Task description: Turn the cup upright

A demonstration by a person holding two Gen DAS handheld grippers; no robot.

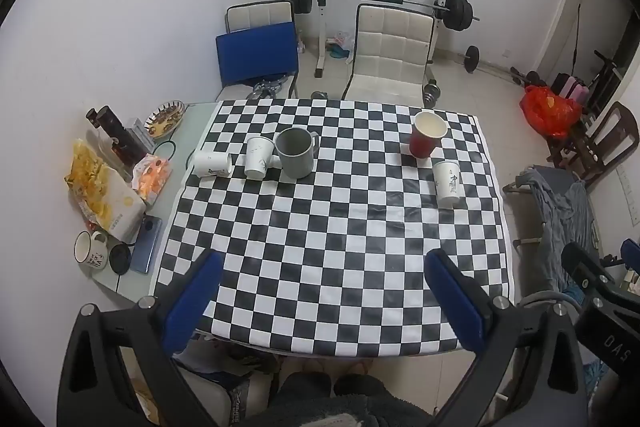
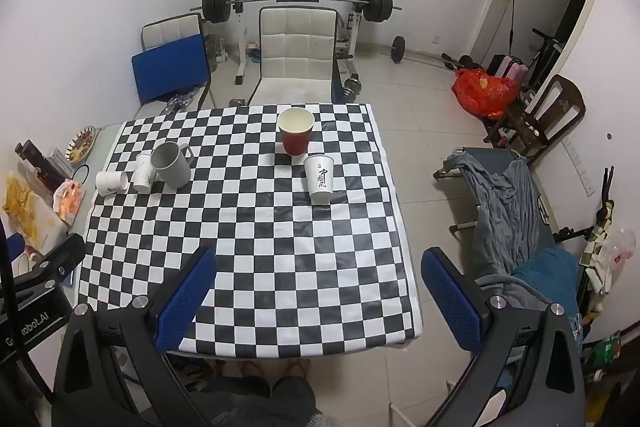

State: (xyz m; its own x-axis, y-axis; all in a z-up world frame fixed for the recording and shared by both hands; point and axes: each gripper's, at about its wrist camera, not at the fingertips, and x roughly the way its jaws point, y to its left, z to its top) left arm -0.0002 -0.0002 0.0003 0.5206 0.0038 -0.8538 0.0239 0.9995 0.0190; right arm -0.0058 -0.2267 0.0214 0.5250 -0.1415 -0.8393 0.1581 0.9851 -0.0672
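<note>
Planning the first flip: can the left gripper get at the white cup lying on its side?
Probably yes: the left gripper is open, and bare checkered cloth lies before the white cup.

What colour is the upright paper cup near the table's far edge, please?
Red outside, cream inside; clearest in the right wrist view.

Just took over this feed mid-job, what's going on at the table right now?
Nothing is being handled yet. The left gripper and right gripper both hang open over the near edge of the checkered cloth, holding nothing. Far left, one white cup lies on its side beside another white paper cup and an upright grey mug. On the right stand the red cup and a printed white cup.
</note>
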